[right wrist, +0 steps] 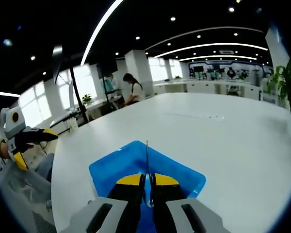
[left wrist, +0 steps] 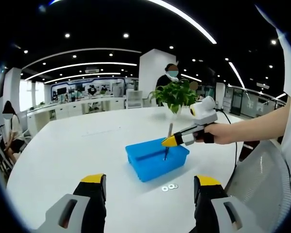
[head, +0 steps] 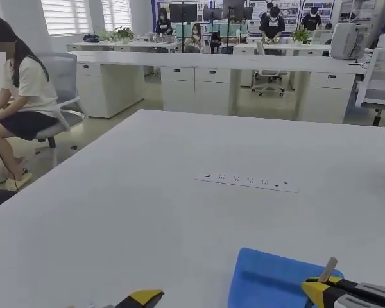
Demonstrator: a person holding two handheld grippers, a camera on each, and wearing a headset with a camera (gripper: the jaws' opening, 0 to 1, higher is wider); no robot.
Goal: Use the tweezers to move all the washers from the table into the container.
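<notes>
A blue container (left wrist: 157, 158) stands on the white table (head: 147, 212). My right gripper (left wrist: 172, 141) is shut on the metal tweezers (left wrist: 167, 145), whose tips point down into the container. The right gripper view looks straight along the tweezers (right wrist: 147, 158) between my right gripper's (right wrist: 146, 180) closed jaws, with the blue container (right wrist: 184, 177) beneath. Two washers (left wrist: 168, 187) lie on the table just in front of the container, between my left gripper's (left wrist: 149, 180) open, empty jaws. In the head view, the container (head: 269, 282), the right gripper (head: 317, 289) and a yellow tip of the left gripper (head: 144, 298) sit at the bottom edge.
A white power strip (head: 247, 181) lies flat mid-table. A potted plant (left wrist: 177, 94) stands at the table's far side behind the container. A person sits on a chair (head: 61, 83) off the table's left edge. Rows of desks and people are beyond.
</notes>
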